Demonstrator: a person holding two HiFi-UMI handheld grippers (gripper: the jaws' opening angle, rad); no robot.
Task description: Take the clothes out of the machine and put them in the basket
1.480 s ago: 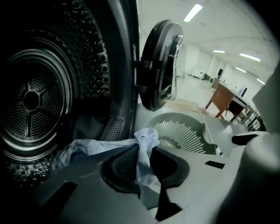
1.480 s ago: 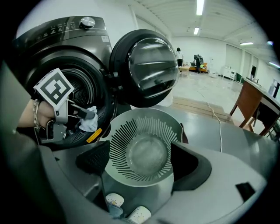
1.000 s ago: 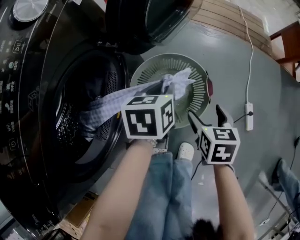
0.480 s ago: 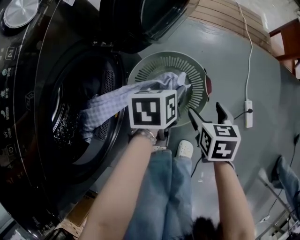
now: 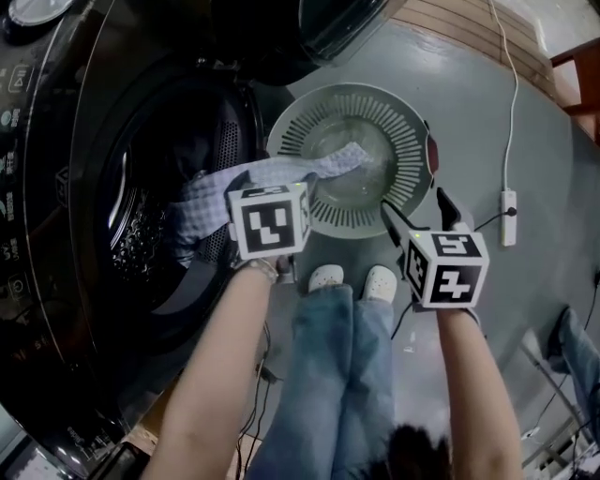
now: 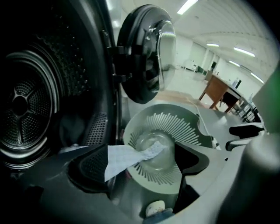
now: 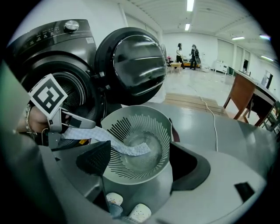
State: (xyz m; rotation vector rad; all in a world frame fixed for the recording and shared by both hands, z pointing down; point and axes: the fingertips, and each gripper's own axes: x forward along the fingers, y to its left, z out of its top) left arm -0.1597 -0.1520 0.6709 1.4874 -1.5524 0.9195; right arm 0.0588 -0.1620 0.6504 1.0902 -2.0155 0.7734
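A pale blue checked cloth (image 5: 281, 173) stretches from the dark drum (image 5: 141, 234) of the washing machine over the door sill, and its end lies in the round slotted basket (image 5: 403, 159). My left gripper (image 5: 274, 187) hovers over the cloth at the sill. Its jaws have just been opening; the cloth (image 6: 127, 159) runs between them beside the left jaw, and neither pad presses on it. My right gripper (image 5: 415, 204) hangs open and empty at the basket's near right rim. The right gripper view shows the left gripper (image 7: 57, 120) with the cloth (image 7: 118, 146) trailing into the basket (image 7: 157, 131).
The open machine door (image 5: 309, 28) hangs above the basket. The person's shoes (image 5: 326, 277) stand just before the basket. A white power strip (image 5: 508, 217) with its cable lies on the grey floor at right. A wooden desk (image 7: 245, 96) stands far right.
The left gripper moved back toward the machine opening and lower, and its jaws spread off the cloth. The cloth's end dropped into the basket. The right gripper stayed put.
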